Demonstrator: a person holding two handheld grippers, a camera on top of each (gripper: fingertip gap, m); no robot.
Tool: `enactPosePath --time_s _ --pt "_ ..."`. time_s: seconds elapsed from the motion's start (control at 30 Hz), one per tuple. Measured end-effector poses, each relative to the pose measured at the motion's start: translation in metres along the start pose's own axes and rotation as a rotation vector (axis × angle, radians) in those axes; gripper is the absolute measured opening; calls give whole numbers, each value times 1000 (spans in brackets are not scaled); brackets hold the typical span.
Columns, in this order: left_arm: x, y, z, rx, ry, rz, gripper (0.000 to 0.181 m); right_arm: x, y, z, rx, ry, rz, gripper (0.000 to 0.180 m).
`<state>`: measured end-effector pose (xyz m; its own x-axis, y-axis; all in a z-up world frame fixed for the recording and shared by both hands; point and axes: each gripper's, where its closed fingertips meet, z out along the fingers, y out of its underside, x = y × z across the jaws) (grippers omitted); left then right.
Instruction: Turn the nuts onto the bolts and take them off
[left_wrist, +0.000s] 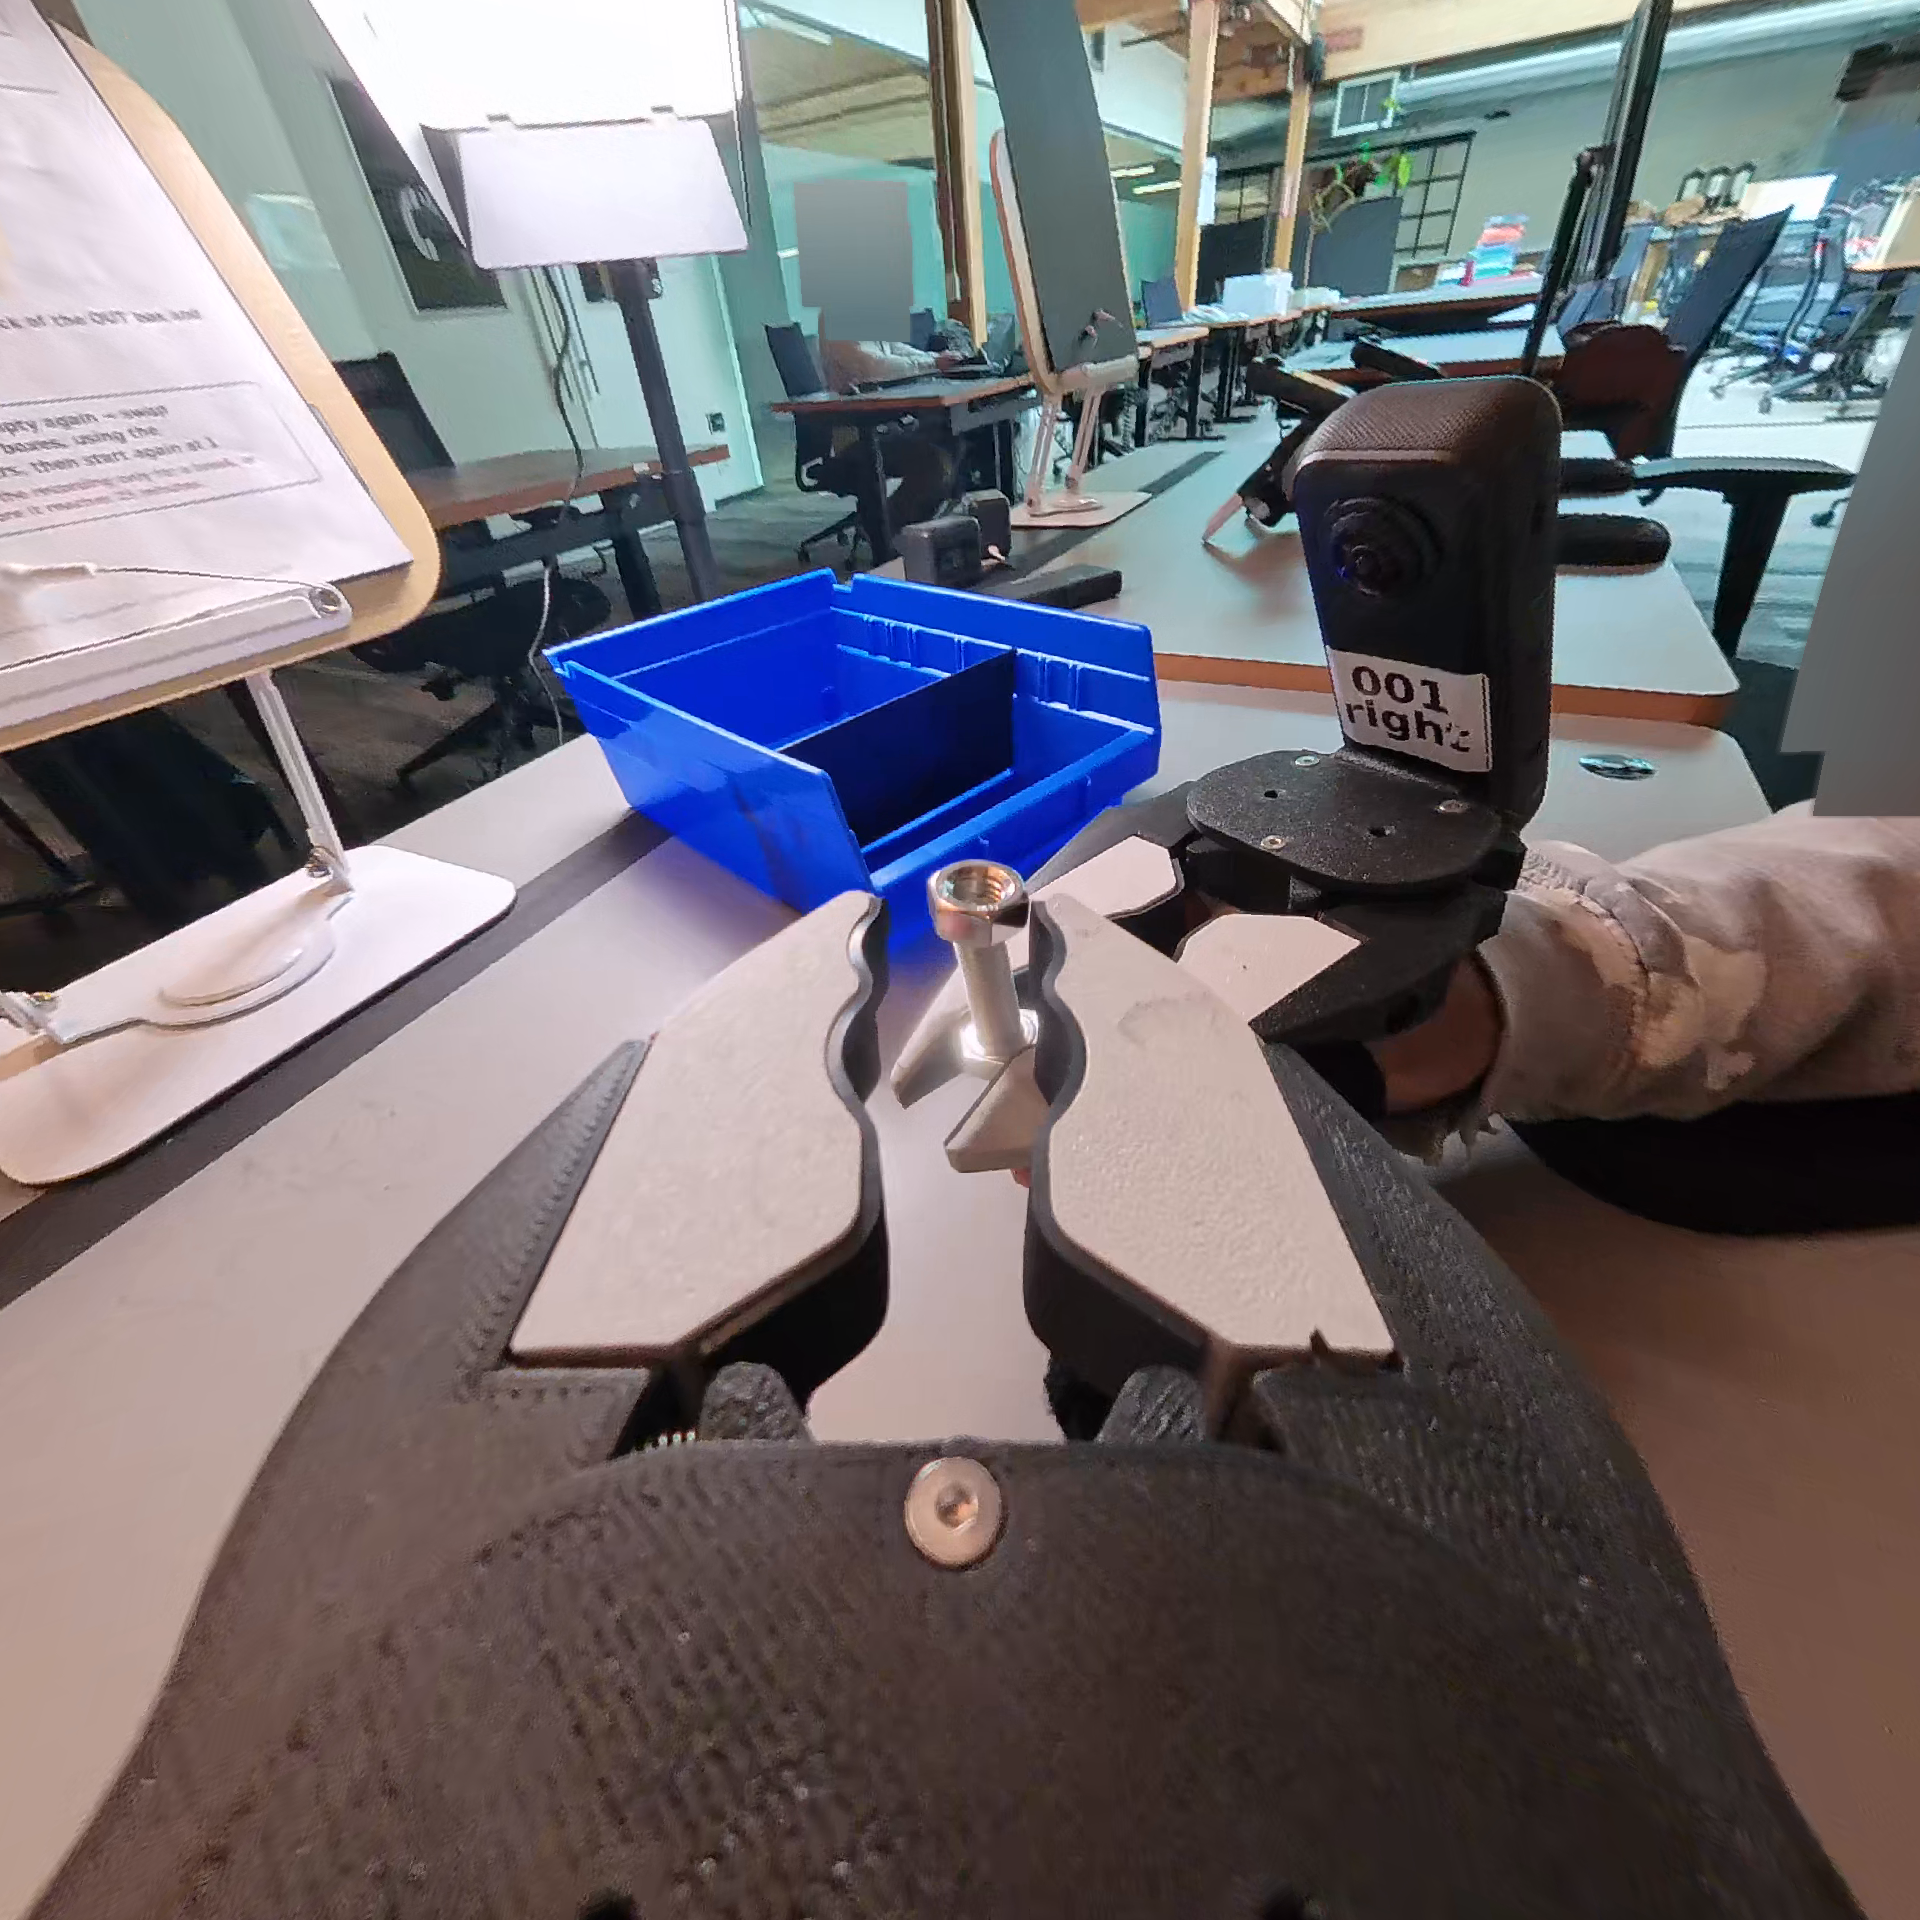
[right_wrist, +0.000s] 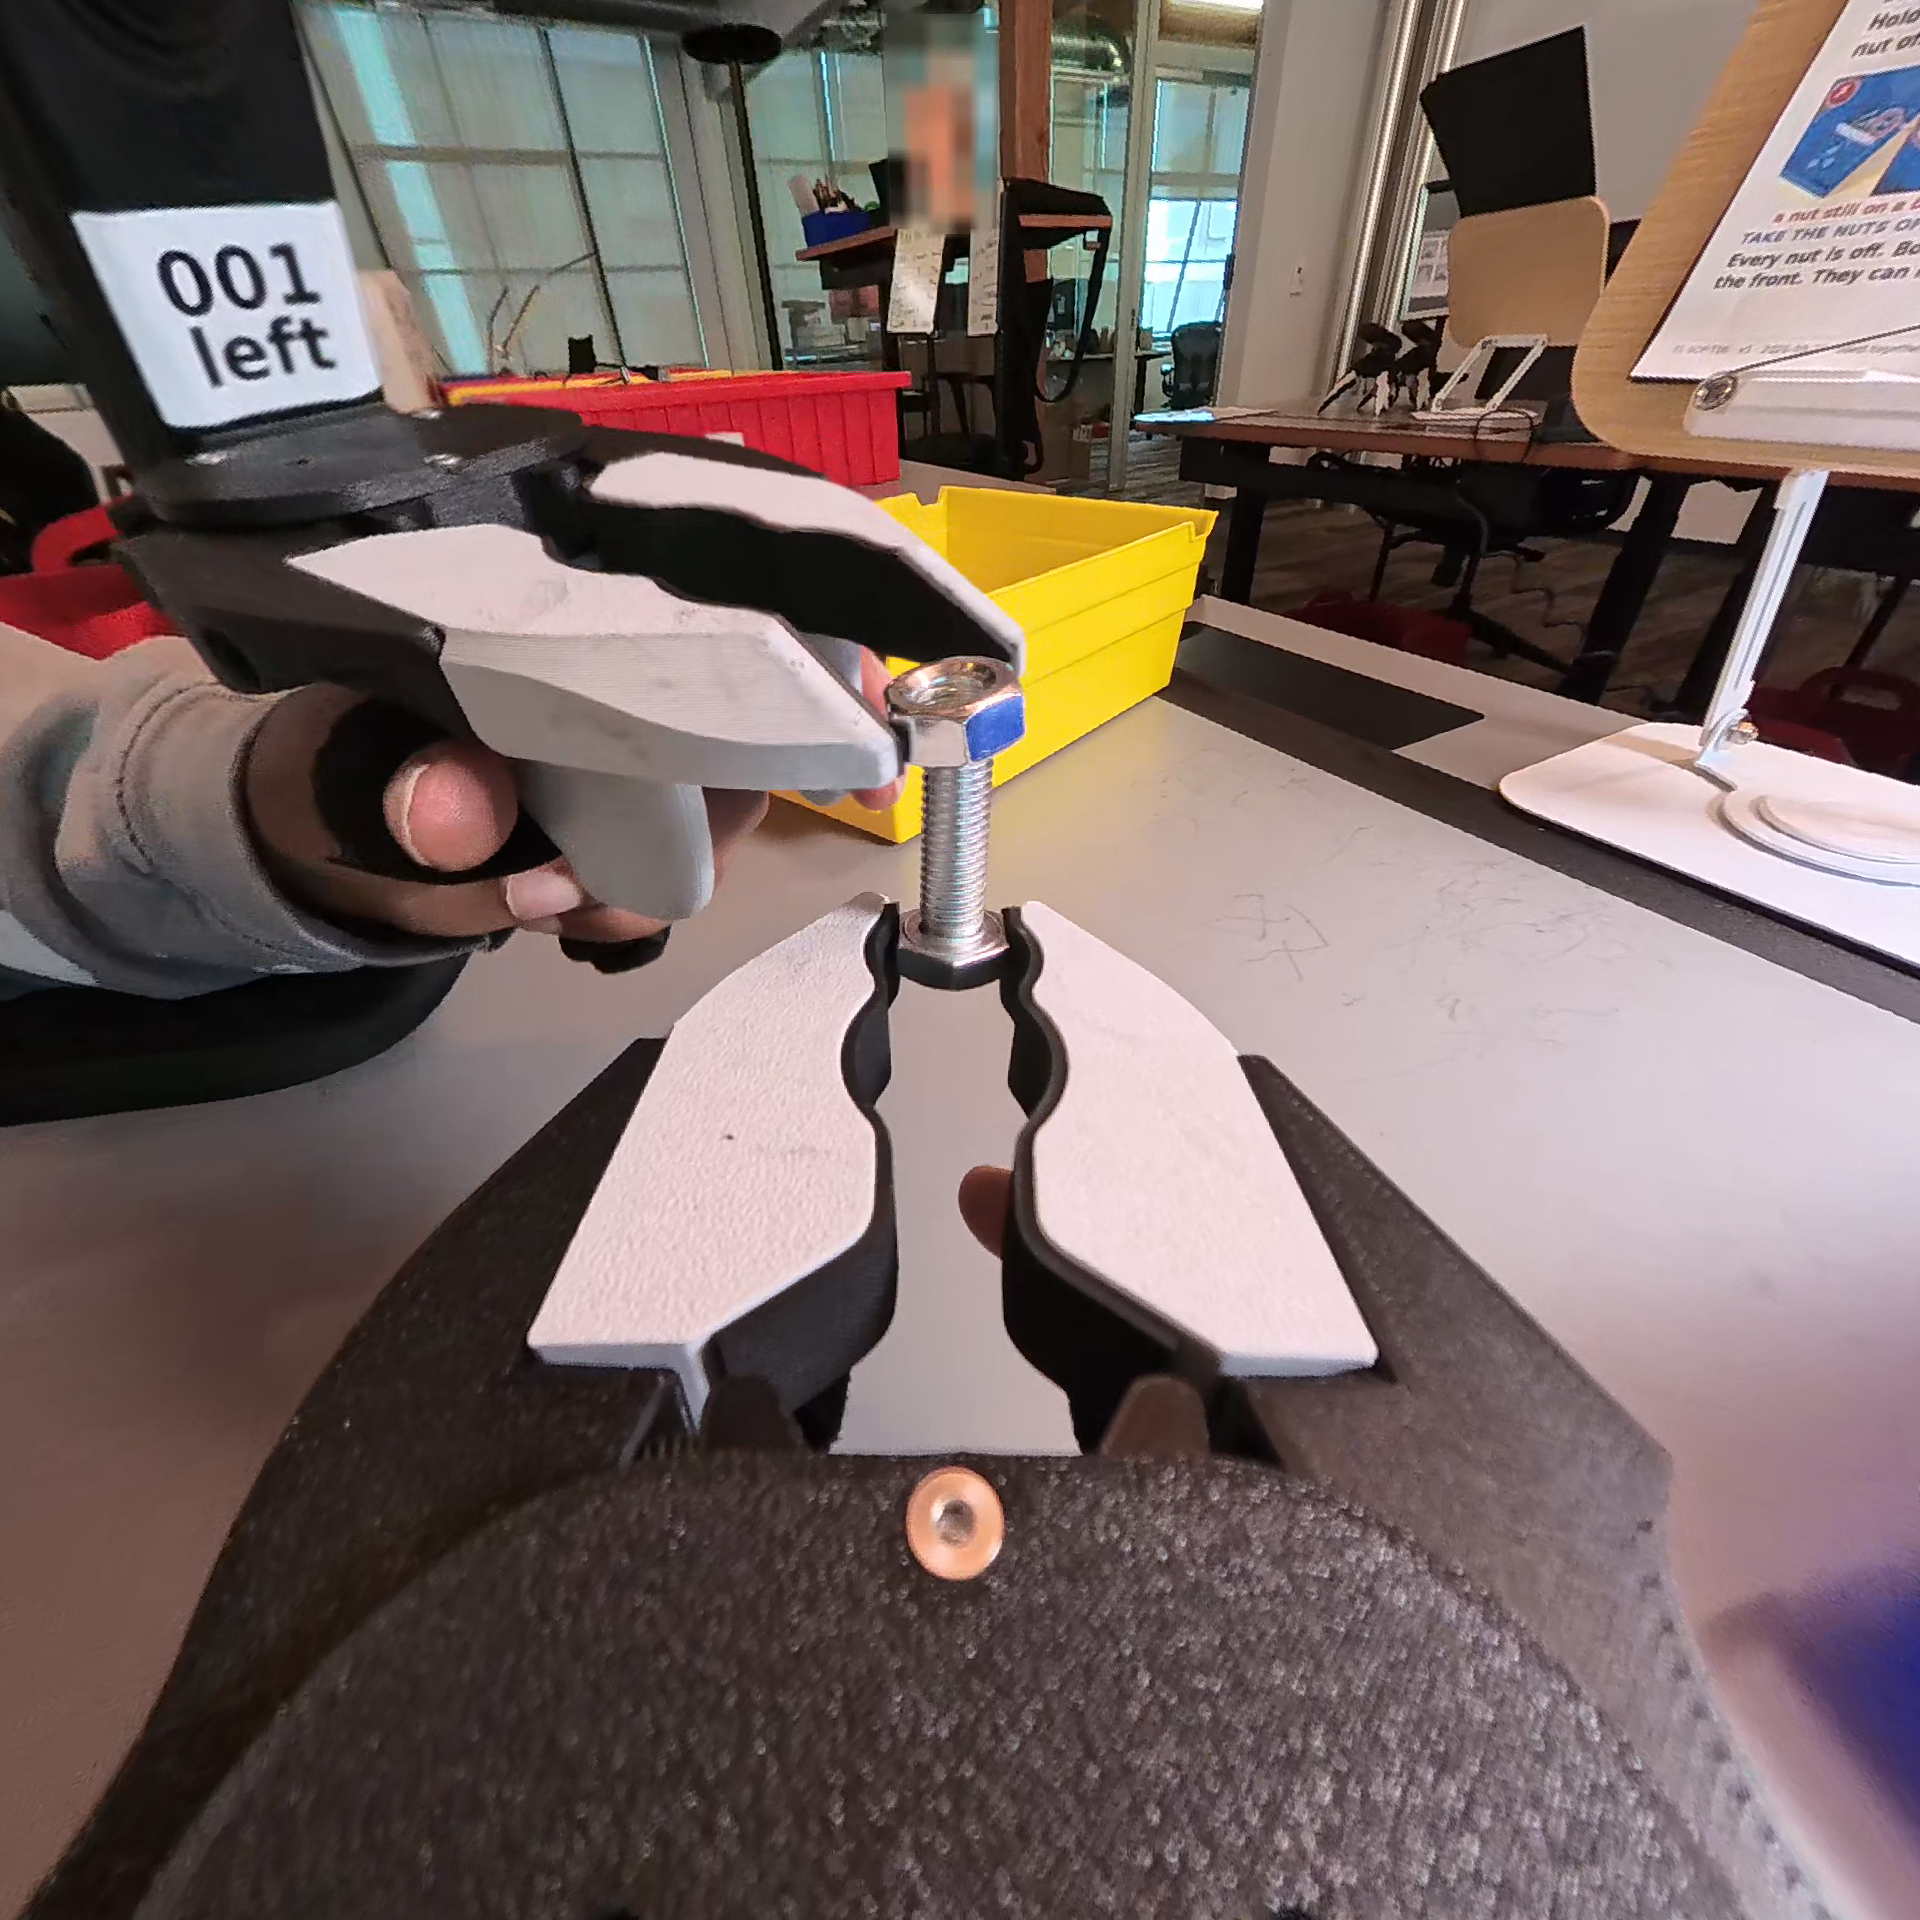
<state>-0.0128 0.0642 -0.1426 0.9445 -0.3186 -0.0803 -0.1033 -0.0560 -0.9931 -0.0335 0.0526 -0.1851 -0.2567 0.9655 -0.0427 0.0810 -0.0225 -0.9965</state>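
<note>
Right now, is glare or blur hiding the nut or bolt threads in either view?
Left wrist view: glare whitens the bolt shank, threads unreadable, nut sharp. Right wrist view: threads on the bolt crisp, nut clear with a blue reflection; only the bottom-right corner is blurred.

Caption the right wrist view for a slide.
Right gripper clamps the head of an upright bolt while the left gripper grips the hex nut at its top.
</note>
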Motion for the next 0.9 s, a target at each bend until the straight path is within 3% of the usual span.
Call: enactPosePath --time_s 0.9 --pt "4 3 1 25 10 -40 18 -2 3 2 -8 -5 -6 18"
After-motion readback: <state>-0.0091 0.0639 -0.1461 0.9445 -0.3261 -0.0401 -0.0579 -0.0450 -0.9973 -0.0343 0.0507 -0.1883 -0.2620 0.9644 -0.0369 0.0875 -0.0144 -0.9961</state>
